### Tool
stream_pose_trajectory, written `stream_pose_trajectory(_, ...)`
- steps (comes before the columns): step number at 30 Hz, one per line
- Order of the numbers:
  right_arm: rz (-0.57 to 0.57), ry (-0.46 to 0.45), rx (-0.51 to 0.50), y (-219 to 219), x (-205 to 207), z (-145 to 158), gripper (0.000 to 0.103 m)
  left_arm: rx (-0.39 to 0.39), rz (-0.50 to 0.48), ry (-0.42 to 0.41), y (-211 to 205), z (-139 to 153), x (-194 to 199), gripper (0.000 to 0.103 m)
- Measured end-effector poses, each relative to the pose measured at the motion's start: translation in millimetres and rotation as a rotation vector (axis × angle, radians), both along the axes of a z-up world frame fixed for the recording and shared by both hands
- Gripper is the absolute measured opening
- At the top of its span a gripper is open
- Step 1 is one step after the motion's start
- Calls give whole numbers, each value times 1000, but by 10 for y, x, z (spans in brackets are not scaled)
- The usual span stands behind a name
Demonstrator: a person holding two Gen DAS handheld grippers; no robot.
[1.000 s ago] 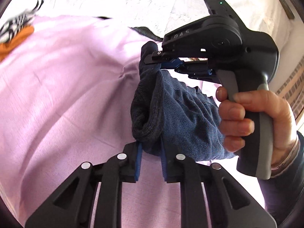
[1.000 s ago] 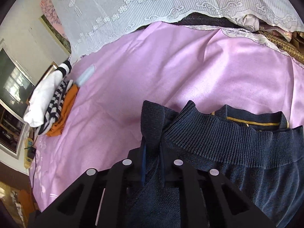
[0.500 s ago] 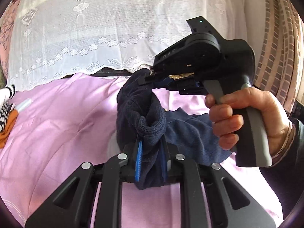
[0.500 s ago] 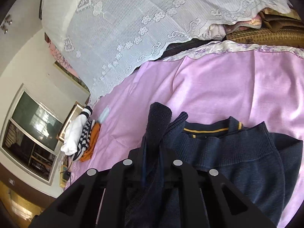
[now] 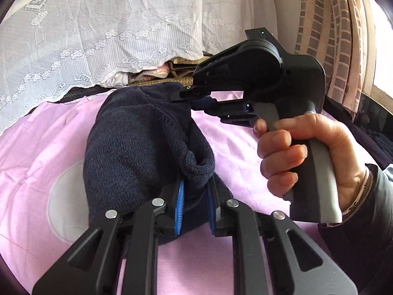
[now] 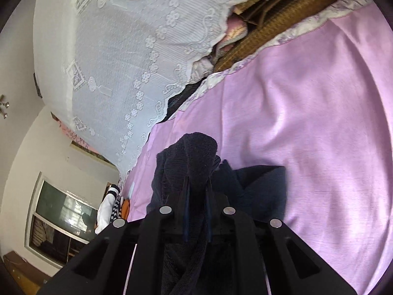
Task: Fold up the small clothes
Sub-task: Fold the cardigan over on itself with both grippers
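A: What is the left gripper doing, closest to its camera?

B: Its two blue pads are pressing on a thick roll of the dark blue sweater. The jaws are only a little apart, with the knitted cloth filling the gap between them.

A: And where is the sweater lying?

B: It is not lying flat. It is hanging bunched between the two grippers, above the pink bedsheet. A part of it is drooping down onto the sheet.

A: Is the right gripper also holding it?

B: Yes. In the left camera a hand is gripping the grey handle, and the tips are biting the far upper edge of the same sweater. In the right camera the right gripper is nearly closed, with dark blue knit squeezed between the fingers and standing up beyond them.

A: What is showing farther away?

B: Beside the bed edge, small in the right camera, a pile of folded clothes is sitting, white, striped and orange. Behind the sheet a white lace cloth is covering something tall, and a brown woven mat is showing under its edge. At the far right a checked curtain is hanging.
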State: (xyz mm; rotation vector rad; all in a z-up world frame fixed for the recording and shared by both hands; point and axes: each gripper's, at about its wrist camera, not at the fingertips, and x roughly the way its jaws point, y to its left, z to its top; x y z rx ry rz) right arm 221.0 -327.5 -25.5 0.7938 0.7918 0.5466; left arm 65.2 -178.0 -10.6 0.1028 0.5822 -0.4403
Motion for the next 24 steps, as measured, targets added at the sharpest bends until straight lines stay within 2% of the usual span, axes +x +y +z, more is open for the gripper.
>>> stream_pose_trajectory(4,-38,55,2,-169,94,-251,8,35,-25,37,-170,-157,51,15)
stream_pose_trajectory(8,-50,97,-9,-219,135,-420,8,44,-47,55,-267,-196,53,17)
stream_pose_trajectory(10,-56,104,-44,-190,134,-449,8,11,-79,76,-203,-154,9,27)
stream_pose_trajectory(12,-60,106,-78,-182,131,-470,8,-20,-115,84,-106,-93,-86,50)
stream_pose_trajectory(13,-63,112,-81,-185,137,-485,8,-21,-116,68,-61,-55,-134,54)
stream_pose_trajectory(14,-64,114,-85,-187,143,-497,8,-15,-108,51,6,-38,-186,60)
stream_pose_trajectory(16,-62,110,-97,-197,144,-506,9,-32,-90,51,179,6,-218,61)
stream_pose_trajectory(21,-100,67,-184,-221,45,-316,16,-143,-14,58,734,197,-177,63)
stream_pose_trajectory(22,-135,54,-205,-255,-4,-248,16,-149,11,52,808,228,-148,65)
stream_pose_trajectory(24,-190,2,-235,-290,-102,-56,16,-107,84,42,870,262,-10,69)
